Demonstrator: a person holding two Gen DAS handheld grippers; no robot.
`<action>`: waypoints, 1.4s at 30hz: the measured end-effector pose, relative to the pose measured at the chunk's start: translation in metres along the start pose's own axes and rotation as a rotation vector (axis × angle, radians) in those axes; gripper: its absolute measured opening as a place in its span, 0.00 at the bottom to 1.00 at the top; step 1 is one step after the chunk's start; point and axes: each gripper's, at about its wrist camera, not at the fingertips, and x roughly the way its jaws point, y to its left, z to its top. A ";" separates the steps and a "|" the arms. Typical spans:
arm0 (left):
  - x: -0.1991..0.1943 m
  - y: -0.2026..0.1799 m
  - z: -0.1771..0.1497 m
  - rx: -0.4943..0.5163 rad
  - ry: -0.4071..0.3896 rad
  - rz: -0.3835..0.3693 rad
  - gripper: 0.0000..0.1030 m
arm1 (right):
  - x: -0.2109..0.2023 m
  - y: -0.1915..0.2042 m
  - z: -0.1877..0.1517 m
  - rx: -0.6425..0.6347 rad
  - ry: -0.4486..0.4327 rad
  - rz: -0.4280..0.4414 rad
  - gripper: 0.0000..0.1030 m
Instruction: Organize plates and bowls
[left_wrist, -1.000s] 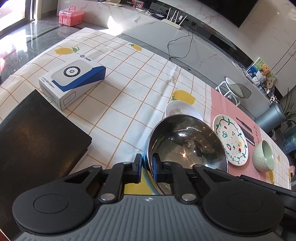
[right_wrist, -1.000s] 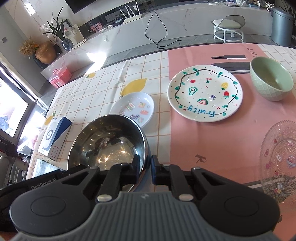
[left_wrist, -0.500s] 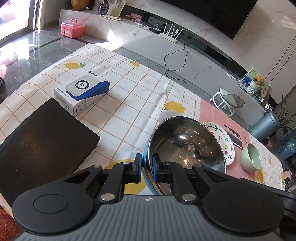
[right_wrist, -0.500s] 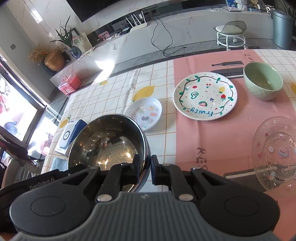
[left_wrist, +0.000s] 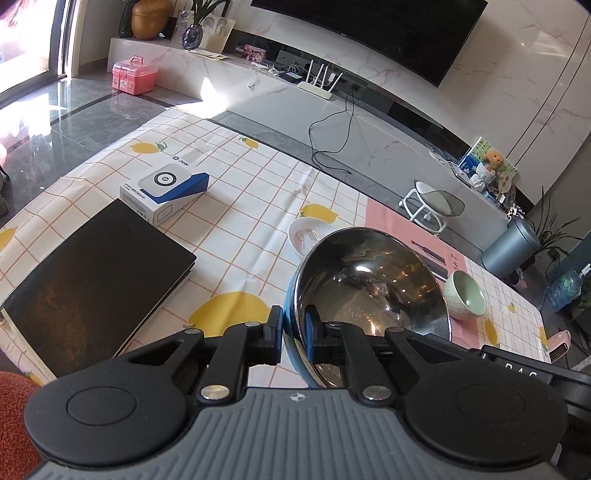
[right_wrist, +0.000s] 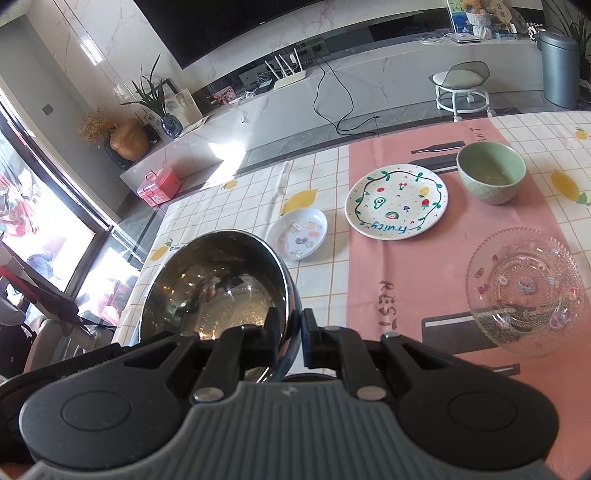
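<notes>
Both grippers hold one large steel bowl with a blue outside, lifted above the table. My left gripper is shut on its near rim. My right gripper is shut on the opposite rim of the same bowl. On the table lie a small white sticker dish, a "Fruity" plate, a green bowl and a clear glass plate. In the left wrist view the small dish and the green bowl show; the bowl hides the Fruity plate.
A black book and a white-and-blue box lie on the left of the lemon-print tablecloth. A pink placemat lies under the plates. A stool and a bin stand beyond the table.
Both grippers have risen with the steel bowl, which has tilted up; the table items look farther away and more of the room shows.
</notes>
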 end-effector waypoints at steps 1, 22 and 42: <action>-0.003 -0.002 -0.002 0.005 0.001 -0.003 0.13 | -0.004 -0.002 -0.002 0.001 -0.001 0.002 0.10; -0.032 -0.036 -0.056 0.097 0.039 -0.061 0.14 | -0.077 -0.043 -0.041 0.048 -0.076 -0.018 0.09; -0.009 -0.008 -0.074 0.064 0.159 0.013 0.14 | -0.035 -0.040 -0.062 0.023 0.032 -0.047 0.08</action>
